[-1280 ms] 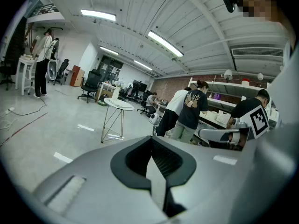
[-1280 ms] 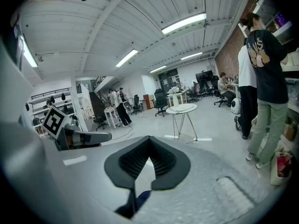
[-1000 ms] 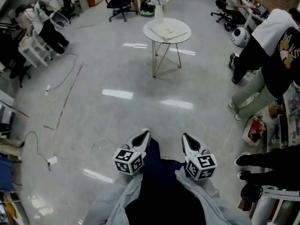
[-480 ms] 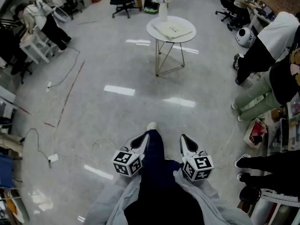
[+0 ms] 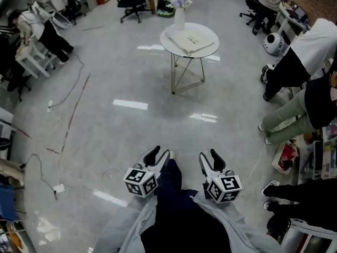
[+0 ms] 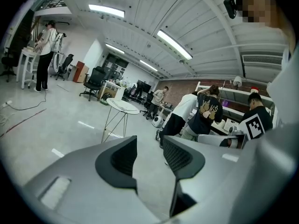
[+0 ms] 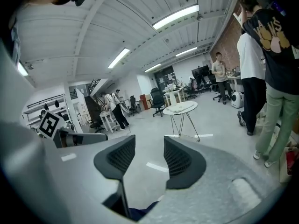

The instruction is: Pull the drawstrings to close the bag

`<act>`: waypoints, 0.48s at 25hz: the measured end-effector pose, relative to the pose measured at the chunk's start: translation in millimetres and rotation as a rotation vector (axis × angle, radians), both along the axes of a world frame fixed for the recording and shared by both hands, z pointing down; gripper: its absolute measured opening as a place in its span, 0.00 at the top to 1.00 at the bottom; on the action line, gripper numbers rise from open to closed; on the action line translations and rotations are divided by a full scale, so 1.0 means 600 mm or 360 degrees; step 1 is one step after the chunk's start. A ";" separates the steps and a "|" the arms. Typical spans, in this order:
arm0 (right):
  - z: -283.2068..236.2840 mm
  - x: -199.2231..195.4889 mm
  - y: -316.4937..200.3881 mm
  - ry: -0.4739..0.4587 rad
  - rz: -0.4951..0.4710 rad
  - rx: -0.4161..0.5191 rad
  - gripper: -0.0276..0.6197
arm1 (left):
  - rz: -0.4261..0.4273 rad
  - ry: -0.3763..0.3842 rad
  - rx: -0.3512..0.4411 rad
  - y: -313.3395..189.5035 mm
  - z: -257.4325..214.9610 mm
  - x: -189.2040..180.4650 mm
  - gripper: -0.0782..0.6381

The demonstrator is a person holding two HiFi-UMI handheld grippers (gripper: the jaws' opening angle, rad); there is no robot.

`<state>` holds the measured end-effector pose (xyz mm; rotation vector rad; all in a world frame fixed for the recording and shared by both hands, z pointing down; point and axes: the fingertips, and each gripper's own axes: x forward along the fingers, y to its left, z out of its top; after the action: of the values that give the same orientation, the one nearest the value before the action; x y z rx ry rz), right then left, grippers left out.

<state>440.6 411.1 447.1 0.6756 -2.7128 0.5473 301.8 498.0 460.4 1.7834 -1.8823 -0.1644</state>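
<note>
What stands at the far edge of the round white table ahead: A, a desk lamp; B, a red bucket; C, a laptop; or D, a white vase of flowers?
D: in the head view a white vase holding pale flowers stands at the far edge of the round table.

Low at 6 o'clock, the left gripper and the right gripper point ahead side by side. Each one's jaws have just been opening and stand apart over bare grey floor, with nothing between them. The wearer's dark trouser leg shows between the grippers. At 12 o'clock stands a round white table bearing a vase of flowers and a flat pale item. Bent-over people stand at 3 o'clock. Cables trail at 9 o'clock.
</note>
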 end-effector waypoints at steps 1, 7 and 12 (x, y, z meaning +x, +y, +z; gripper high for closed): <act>-0.001 -0.012 -0.016 0.0002 0.0000 0.0002 0.66 | -0.0007 0.0002 0.0006 -0.015 -0.002 -0.014 0.65; -0.021 -0.081 -0.100 -0.0002 0.0023 0.0036 0.64 | 0.0011 -0.0046 0.0054 -0.093 -0.027 -0.098 0.63; -0.032 -0.136 -0.154 0.0006 0.0060 0.0060 0.64 | 0.0040 -0.0060 0.0076 -0.151 -0.040 -0.165 0.61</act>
<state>359.2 318.9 428.1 0.7381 -2.7182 0.5041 202.5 407.5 436.4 1.8531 -1.8961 -0.1686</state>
